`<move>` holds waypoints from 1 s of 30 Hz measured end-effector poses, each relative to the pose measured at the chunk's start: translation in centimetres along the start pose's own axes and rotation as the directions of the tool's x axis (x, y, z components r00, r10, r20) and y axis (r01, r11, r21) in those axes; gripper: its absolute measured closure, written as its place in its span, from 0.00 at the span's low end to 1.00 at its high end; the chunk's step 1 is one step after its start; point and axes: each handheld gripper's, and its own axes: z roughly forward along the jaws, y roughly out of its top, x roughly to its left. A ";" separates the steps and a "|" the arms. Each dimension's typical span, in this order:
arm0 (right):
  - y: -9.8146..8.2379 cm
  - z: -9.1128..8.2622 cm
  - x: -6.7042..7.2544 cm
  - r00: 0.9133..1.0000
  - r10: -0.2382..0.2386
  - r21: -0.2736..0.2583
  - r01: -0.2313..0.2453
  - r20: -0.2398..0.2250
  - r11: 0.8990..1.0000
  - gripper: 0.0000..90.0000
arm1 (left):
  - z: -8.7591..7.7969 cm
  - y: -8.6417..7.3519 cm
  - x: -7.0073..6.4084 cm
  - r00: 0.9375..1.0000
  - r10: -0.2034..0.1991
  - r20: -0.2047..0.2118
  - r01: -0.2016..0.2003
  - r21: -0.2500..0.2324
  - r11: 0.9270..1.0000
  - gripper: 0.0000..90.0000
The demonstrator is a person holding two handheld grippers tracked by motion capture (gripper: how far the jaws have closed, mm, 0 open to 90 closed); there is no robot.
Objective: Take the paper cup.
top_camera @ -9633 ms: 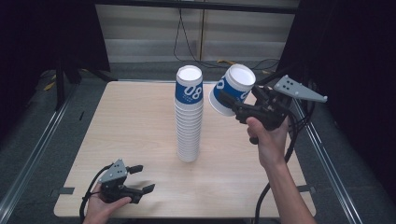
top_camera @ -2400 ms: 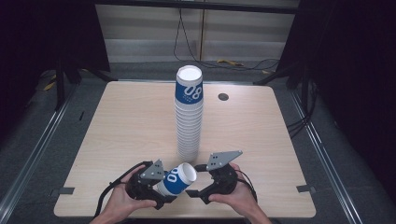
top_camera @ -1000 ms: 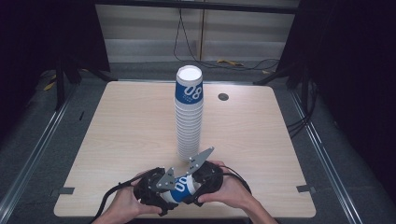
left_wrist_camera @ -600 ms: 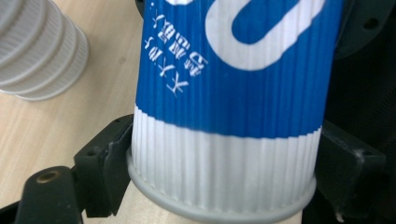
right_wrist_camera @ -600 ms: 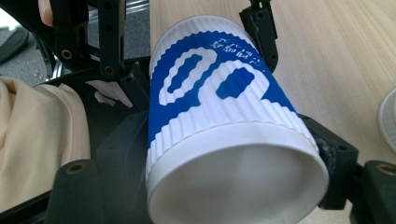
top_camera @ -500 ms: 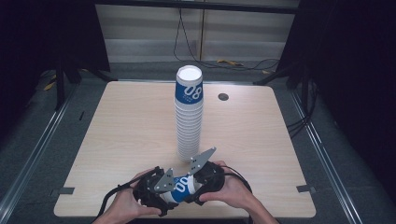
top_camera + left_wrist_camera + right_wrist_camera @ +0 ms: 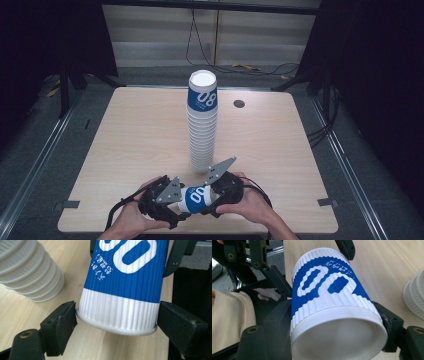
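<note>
Left tool: your jaws straddle the narrow end of the single cup, pads at or just off the rim on both sides. In the left gripper view the cup sits between the pads with no visible crush, so whether you have actually gripped it cannot be told. Close gently and squarely on the ribbed white band; the wall is thin paper and will likely dent under a hard squeeze.

Centre: the cup lies on its side between the two tools, just above the near edge of the bench, mouth toward the right tool.

Right tool: your jaws are clamped on the cup at its wide end, pads pressing the rim band on either side, as the right gripper view shows on the cup. Hold this grip until the left tool is firmly seated, then let go cleanly. Do not twist the two tools against each other.

Beyond both tools: the cup stack stands upright, near but apart. Keep your elbows clear of it.

Count: one loose cup; one stack, its cups too many and too close to number reliably; two tools; one bench.
</note>
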 end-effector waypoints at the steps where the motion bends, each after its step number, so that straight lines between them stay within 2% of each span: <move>1: -0.1 -0.1 0.0 1.000 0.006 -0.006 -0.006 0.004 1.000 0.29 | -0.1 0.0 0.0 1.000 -0.003 0.001 0.003 -0.012 1.000 0.18; 3: -0.3 -0.2 -0.1 1.000 0.013 -0.021 -0.013 0.009 1.000 0.29 | -0.3 -0.1 0.2 1.000 -0.016 0.003 0.016 -0.038 0.999 0.18; 6: -0.7 -0.4 -0.1 1.000 -0.001 -0.067 0.002 0.023 0.998 0.29 | -0.9 -0.2 0.4 0.999 -0.041 0.007 0.042 -0.073 0.996 0.19; 9: -1.1 -0.6 -0.1 0.999 0.018 -0.107 -0.013 0.040 0.994 0.29 | -1.5 -0.2 0.5 0.999 -0.051 0.004 0.051 -0.127 0.991 0.19; 11: -1.4 -0.6 -0.2 0.999 0.036 -0.130 -0.030 0.041 0.991 0.29 | -1.8 -0.3 0.6 0.999 -0.051 0.002 0.051 -0.143 0.988 0.19; 13: -1.7 -0.7 -0.4 0.998 0.048 -0.155 -0.042 0.035 0.987 0.29 | -1.8 -0.6 0.6 0.997 -0.071 -0.002 0.070 -0.170 0.983 0.19; 14: -1.8 -0.7 -0.4 0.998 0.058 -0.176 -0.052 0.031 0.983 0.29 | -1.9 -0.7 0.8 0.997 -0.077 0.000 0.076 -0.184 0.980 0.19; 16: -2.3 -0.7 -0.5 0.998 0.063 -0.207 -0.056 0.025 0.977 0.29 | -1.9 -0.9 1.1 0.993 -0.119 -0.001 0.116 -0.205 0.972 0.19; 18: -2.9 -0.5 -0.5 0.996 0.079 -0.229 -0.071 0.028 0.971 0.29 | -1.9 -1.0 1.5 0.987 -0.158 0.027 0.160 -0.233 0.959 0.18; 20: -3.5 -0.4 -0.6 0.995 0.098 -0.261 -0.086 0.032 0.962 0.29 | -2.0 -1.1 1.7 0.984 -0.176 0.028 0.178 -0.256 0.950 0.18; 25: -4.3 -0.4 -0.7 0.993 0.120 -0.328 -0.107 0.020 0.939 0.29 | -2.3 -1.2 1.7 0.983 -0.179 0.033 0.181 -0.290 0.940 0.18; 27: -4.4 -0.3 -0.5 0.993 0.119 -0.336 -0.106 0.019 0.936 0.29 | -2.4 -1.3 1.6 0.981 -0.189 0.034 0.191 -0.308 0.932 0.17; 29: -4.5 -0.2 -0.4 0.992 0.123 -0.355 -0.110 0.015 0.928 0.29 | -2.5 -1.5 1.5 0.983 -0.183 0.019 0.180 -0.309 0.934 0.18; 30: -4.6 -0.1 -0.3 0.992 0.125 -0.365 -0.109 0.020 0.925 0.29 | -2.6 -1.6 1.4 0.983 -0.184 0.018 0.180 -0.315 0.932 0.18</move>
